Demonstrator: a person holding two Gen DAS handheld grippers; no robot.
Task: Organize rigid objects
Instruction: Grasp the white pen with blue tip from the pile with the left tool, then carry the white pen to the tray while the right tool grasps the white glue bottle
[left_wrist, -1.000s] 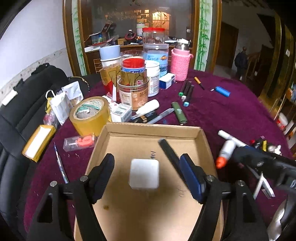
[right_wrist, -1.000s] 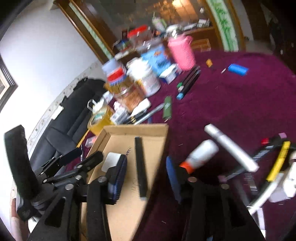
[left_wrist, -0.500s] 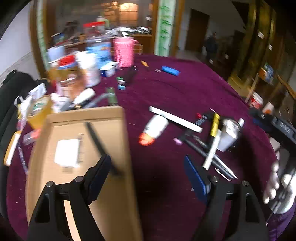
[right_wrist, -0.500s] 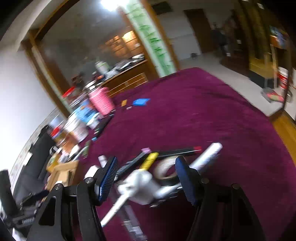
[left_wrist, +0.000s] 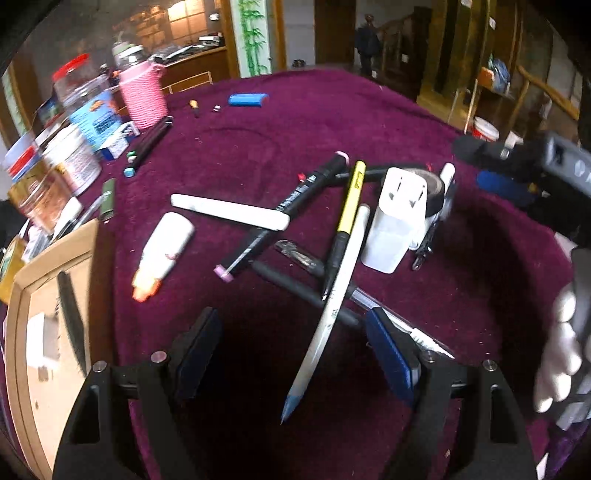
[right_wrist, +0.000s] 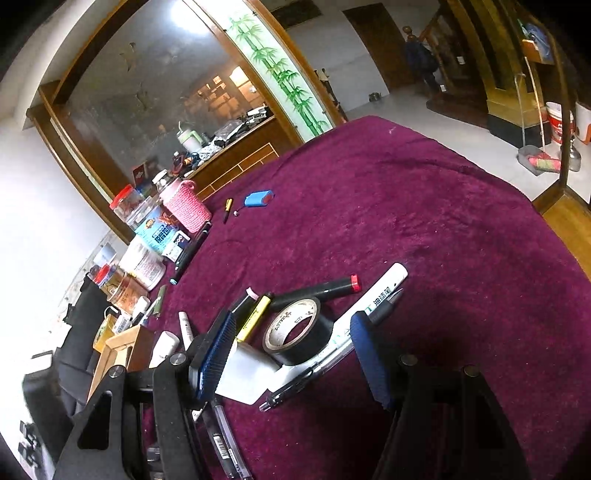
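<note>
Compared with a second ago, the left tool (left_wrist: 291, 343) is no longer seen over the cardboard box (left_wrist: 22, 280), which now lies at the left edge of its view; a heap of pens is faced instead. The right tool (right_wrist: 291, 354) is found over the same heap. Beyond the heap, a wide bare stretch of the purple table (right_wrist: 424, 221) is left open towards its far rim.

The left tool's jaws are closing with nothing clamped; a white pencil (left_wrist: 332, 314) lies between them. The right tool's jaws are held apart, with the black tape roll (right_wrist: 295, 330) and white charger (right_wrist: 245, 374) between them, nothing gripped.
</note>
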